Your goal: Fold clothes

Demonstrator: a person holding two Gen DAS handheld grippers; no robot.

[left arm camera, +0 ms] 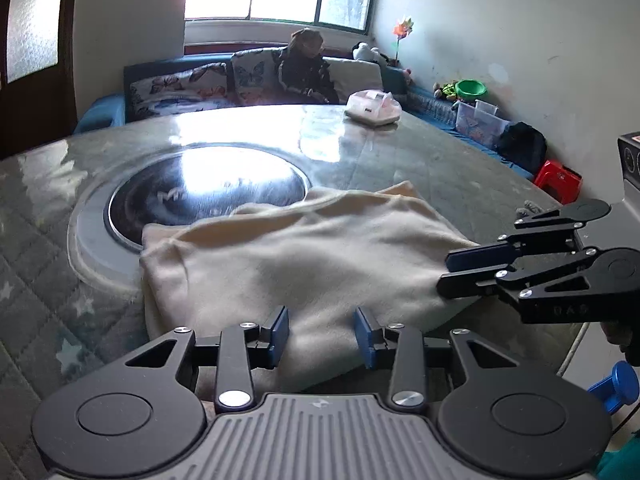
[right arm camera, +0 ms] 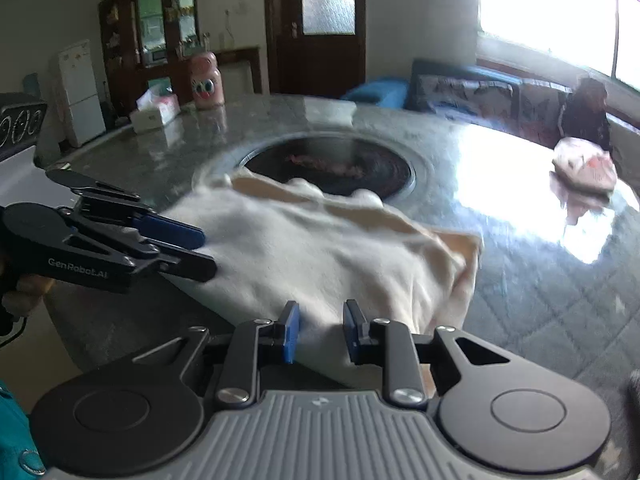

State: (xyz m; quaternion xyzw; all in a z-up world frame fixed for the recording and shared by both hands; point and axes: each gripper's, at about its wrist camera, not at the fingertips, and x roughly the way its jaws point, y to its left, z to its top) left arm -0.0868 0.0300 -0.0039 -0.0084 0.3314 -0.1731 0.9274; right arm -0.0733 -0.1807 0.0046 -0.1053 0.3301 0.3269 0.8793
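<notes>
Left wrist view: cream garment [left arm camera: 304, 256] spread over the table [left arm camera: 40, 208], near edge at the table's front edge, far edge reaching the rim of the round inset cooktop [left arm camera: 208, 184] at the table's centre. Left flank looks doubled over into a long ridge. Left gripper [left arm camera: 321, 334] low over the near hem, blue pads parted wide, cloth showing between them, nothing pinched. Right gripper [left arm camera: 460, 276] at the garment's right edge near the front of the table, fingers drawn close together with the tips at the cloth; whether any fabric sits between them cannot be told here. Far corner holds a white tissue box [left arm camera: 373, 108]; seated person [left arm camera: 306, 68] on the sofa beyond.

Right wrist view: same garment [right arm camera: 320, 248], blurred, rumpled along its far edge by the cooktop [right arm camera: 332, 164], right corner folded back showing a tan underside. Right gripper [right arm camera: 322, 330] over the near hem, pads apart, cloth visible between them but not clamped. Left gripper [right arm camera: 196, 252] at the left edge, fingers nearly together, grip on cloth uncertain.

Risks, as a judgement: catching one layer only at the doubled flank, giving a skewed fold; hem sliding off the front edge of the glossy table; far edge dragging across the cooktop rim and bunching.
</notes>
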